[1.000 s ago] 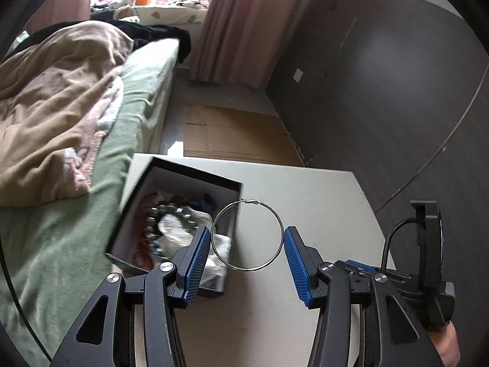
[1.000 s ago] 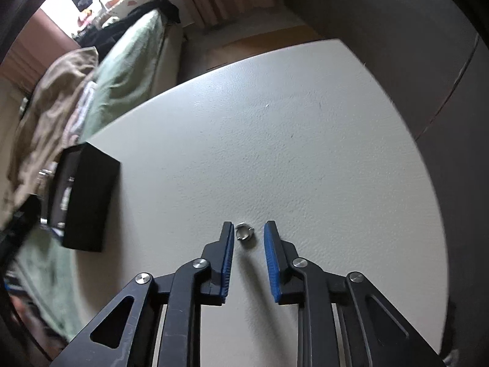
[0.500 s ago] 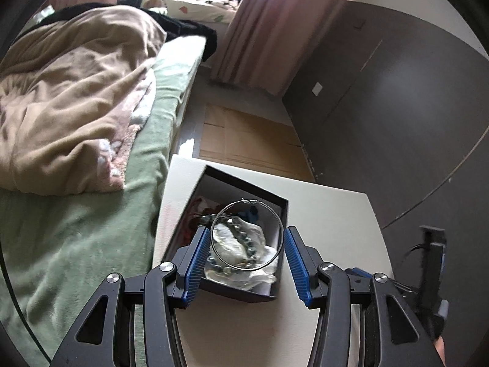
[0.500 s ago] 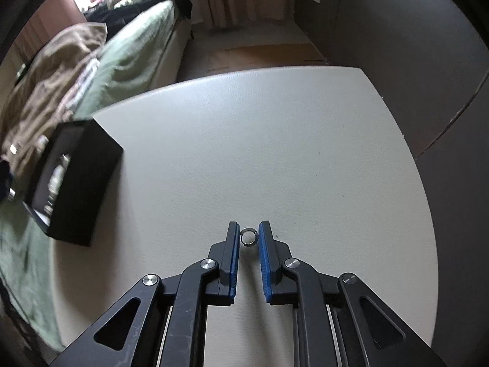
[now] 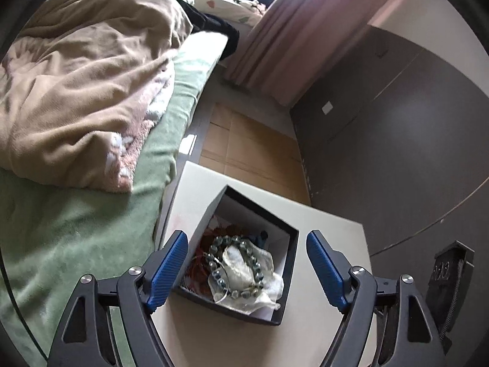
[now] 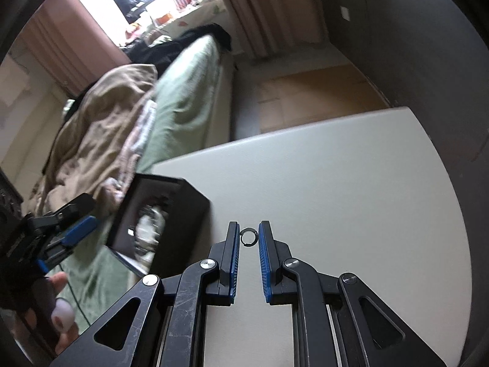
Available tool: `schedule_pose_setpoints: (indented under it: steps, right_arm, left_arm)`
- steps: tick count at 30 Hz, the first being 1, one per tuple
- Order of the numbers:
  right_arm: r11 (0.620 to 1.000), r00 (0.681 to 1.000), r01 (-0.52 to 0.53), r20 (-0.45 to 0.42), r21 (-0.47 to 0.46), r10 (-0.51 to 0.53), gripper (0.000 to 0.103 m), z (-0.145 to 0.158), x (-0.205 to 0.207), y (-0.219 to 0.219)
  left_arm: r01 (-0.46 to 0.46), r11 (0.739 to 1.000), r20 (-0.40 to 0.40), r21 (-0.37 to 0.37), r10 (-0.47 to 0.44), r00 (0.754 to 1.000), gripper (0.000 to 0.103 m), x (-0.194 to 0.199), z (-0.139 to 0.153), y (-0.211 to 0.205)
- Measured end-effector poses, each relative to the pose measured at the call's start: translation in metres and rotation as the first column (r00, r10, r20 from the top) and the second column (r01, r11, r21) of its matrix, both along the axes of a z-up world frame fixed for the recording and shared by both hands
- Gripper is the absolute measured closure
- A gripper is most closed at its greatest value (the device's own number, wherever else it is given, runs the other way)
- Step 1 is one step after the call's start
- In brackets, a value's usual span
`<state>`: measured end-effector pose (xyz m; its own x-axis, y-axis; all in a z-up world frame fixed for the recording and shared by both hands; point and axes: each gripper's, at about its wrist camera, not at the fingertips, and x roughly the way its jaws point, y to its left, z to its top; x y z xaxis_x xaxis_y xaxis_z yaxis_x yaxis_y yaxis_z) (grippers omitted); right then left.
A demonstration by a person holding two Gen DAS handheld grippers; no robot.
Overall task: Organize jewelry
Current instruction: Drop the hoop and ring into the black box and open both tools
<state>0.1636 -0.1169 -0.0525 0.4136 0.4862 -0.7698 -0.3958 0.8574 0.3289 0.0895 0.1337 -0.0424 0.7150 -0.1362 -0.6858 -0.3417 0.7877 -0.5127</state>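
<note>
Left tool spread, just opening, empty over black box. Right tool pinching small ring; carry level toward box, release low inside.

This is a bedroom in a home. A bed with a green sheet and a rumpled tan blanket is the landmark; a pale table stands right against its side. Beyond the bed's far end, pinkish curtains hang by a bright window, with dark clothing heaped there. Wood flooring runs alongside the bed.
</note>
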Motion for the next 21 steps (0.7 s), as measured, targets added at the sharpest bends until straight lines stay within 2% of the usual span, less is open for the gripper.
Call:
schedule_pose_setpoints:
  steps: [8, 11, 16, 17, 18, 20, 21]
  right_arm:
    - [0.989, 0.996, -0.09, 0.031, 0.117, 0.087, 0.089, 0.013, 0.007, 0.044]
    - [0.983, 0.993, -0.118, 0.044, 0.14, 0.113, 0.089, 0.016, 0.01, 0.06]
    - [0.968, 0.989, -0.145, 0.037, 0.203, 0.141, 0.088, 0.014, 0.01, 0.075]
    - [0.968, 0.988, -0.152, 0.03, 0.197, 0.149, 0.08, 0.013, 0.009, 0.078]
    - [0.971, 0.987, -0.16, 0.024, 0.179, 0.159, 0.058, 0.012, 0.009, 0.082]
    - [0.979, 0.989, -0.146, 0.029, 0.139, 0.143, 0.029, 0.01, 0.007, 0.083]
    - [0.981, 0.991, -0.135, 0.03, 0.136, 0.132, 0.028, 0.008, 0.006, 0.081]
  left_arm:
    - [-0.04, 0.999, 0.015, -0.019, 0.04, 0.999, 0.022, 0.001, 0.003, 0.021]
    - [-0.069, 0.998, 0.002, -0.006, 0.069, 0.998, 0.022, 0.002, 0.001, 0.028]
    - [-0.095, 0.995, -0.01, -0.026, 0.095, 0.995, 0.023, 0.001, -0.005, 0.042]
    - [-0.103, 0.994, -0.007, -0.023, 0.103, 0.995, 0.023, 0.0, -0.004, 0.045]
    - [-0.107, 0.994, -0.004, -0.022, 0.107, 0.994, 0.023, -0.002, -0.003, 0.047]
    - [-0.117, 0.993, 0.005, -0.027, 0.117, 0.993, 0.023, -0.006, -0.001, 0.051]
    - [-0.12, 0.992, 0.008, -0.03, 0.12, 0.993, 0.023, -0.008, 0.0, 0.051]
